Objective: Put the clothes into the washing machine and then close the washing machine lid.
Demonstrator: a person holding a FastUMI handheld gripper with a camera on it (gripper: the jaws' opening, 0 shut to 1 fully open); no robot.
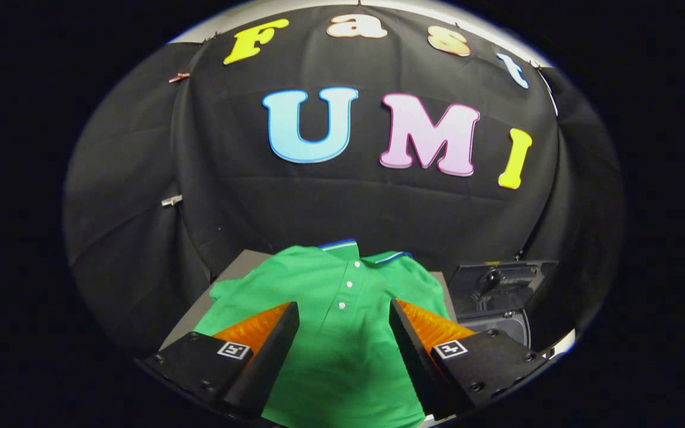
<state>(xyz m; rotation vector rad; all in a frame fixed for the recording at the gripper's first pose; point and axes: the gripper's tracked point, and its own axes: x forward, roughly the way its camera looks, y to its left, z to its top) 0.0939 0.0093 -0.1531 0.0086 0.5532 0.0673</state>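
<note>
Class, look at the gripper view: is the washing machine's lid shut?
No. The washer's lid stands raised behind the drum opening, right of the shirt, and the open tongs hover over that shirt.

Camera riding on the gripper (343,324), facing forward and slightly down, close above the green shirt (342,297)

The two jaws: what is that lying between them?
In the gripper view, the gripper is open, and a green polo shirt lies spread flat on the table between its jaws, buttons showing.
</note>
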